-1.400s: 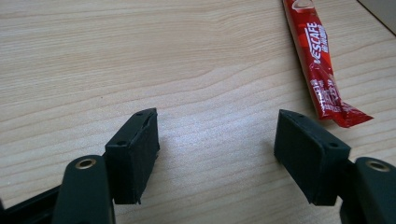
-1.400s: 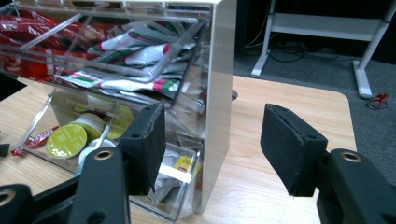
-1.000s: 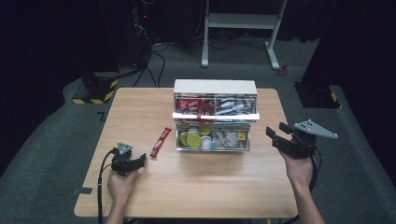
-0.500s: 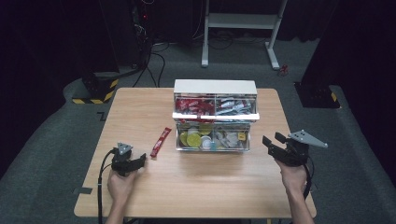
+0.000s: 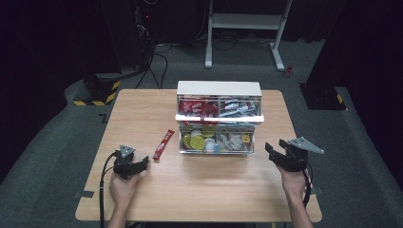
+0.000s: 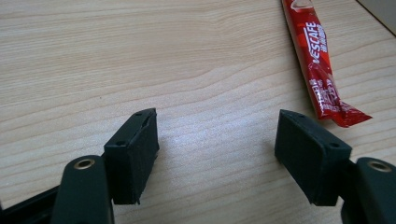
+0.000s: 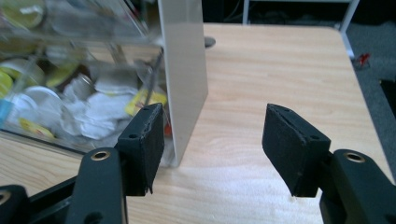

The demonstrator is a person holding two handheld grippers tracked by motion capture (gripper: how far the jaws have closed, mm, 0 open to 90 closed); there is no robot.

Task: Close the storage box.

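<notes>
On the wooden table (image 5: 142, 109), seen from the high view, a clear plastic drawer box (image 5: 219, 118) stands near the far middle, and everything else is placed around it. Its lower drawer is pulled out toward the person, likely so its contents can be reached. A red coffee stick (image 5: 163, 144) lies flat on the table just left of the box, apart from it, probably waiting to be sorted into a drawer. The left gripper (image 5: 134, 166) rests low on the table to the left of the box and nearer the person, close to the stick but not touching it. The right gripper (image 5: 273, 153) hovers just right of the box's front corner, nearer the person, pointing toward the box.

From the left gripper view, the two black jaws stand wide apart over bare wood, released and holding nothing. The coffee stick (image 6: 316, 65) lies ahead and to the right of them, its near end close to the right jaw but not between the jaws.

From the right gripper view, the jaws have just been opening and stand apart with nothing between them. The white side wall of the box (image 7: 183, 70) rises just beyond the left jaw, with the drawer's round lids and white packets behind it; whether that jaw touches the box cannot be told.
</notes>
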